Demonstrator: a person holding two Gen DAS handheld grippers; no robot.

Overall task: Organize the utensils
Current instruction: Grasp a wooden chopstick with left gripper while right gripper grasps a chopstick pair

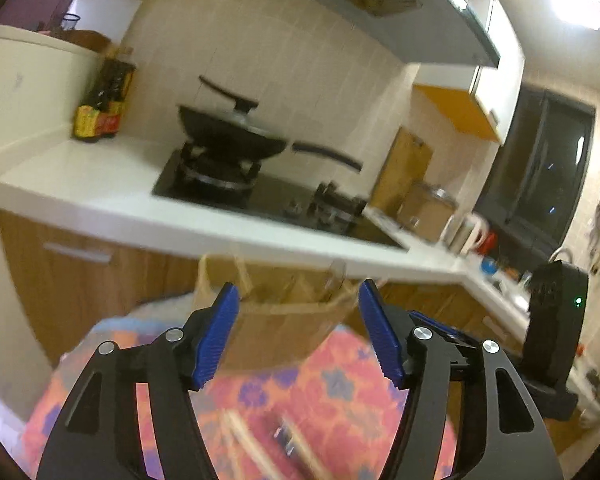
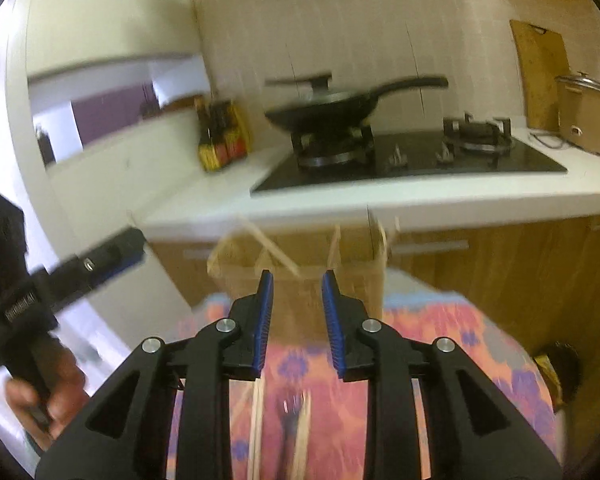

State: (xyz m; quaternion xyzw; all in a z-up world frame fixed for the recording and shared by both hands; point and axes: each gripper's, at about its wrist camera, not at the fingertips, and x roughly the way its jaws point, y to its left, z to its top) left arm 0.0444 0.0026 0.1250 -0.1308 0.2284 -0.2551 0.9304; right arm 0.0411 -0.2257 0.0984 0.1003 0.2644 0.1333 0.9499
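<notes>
Wooden chopsticks (image 2: 257, 420) and a dark utensil (image 2: 290, 412) lie on a floral orange and purple cloth (image 2: 480, 344), blurred, just below my right gripper (image 2: 297, 282), which is open and empty. In the left wrist view the chopsticks (image 1: 240, 432) and dark utensil (image 1: 286, 436) lie on the same cloth (image 1: 340, 380) below my left gripper (image 1: 298, 294), open wide and empty. A brown paper bag (image 2: 300, 272) stands at the cloth's far edge beyond both grippers; it also shows in the left wrist view (image 1: 276, 320). Both views are motion-blurred.
Behind the bag is a white counter (image 2: 204, 208) over wooden cabinets, with a gas hob, a black wok (image 2: 332, 108) with lid, sauce bottles (image 2: 220, 136), a rice cooker (image 2: 584, 116) and a cutting board (image 2: 540, 72). The other handheld gripper (image 2: 60, 276) is at left.
</notes>
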